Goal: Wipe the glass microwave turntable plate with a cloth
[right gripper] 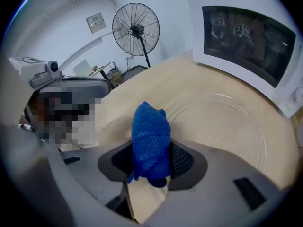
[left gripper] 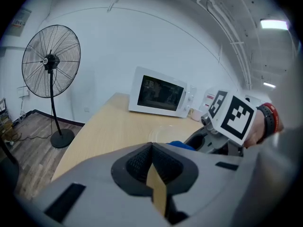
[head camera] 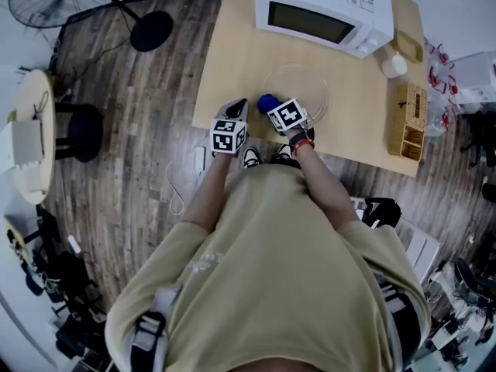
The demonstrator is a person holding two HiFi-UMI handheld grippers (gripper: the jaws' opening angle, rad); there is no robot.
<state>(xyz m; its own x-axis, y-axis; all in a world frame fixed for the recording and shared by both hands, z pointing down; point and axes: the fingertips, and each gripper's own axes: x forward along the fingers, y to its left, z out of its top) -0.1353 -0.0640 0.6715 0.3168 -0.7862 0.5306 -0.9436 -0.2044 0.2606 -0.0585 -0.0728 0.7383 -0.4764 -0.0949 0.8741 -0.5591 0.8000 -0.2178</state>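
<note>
Little seemingly done yet: blue mesh cloth pinched upright in right gripper, at near rim of round clear glass turntable plate flat on pale wooden table before white microwave. Left gripper pressed together, empty. Cloth-to-glass contact indiscernible; plate's cleanliness too faint to judge.

Premises present as a workshop-style test room, not a home kitchen: a white microwave stands on a plain wooden table over plank flooring. A tall pedestal fan, exposed ceiling conduit and a strip light on bare white walls support this finding.
</note>
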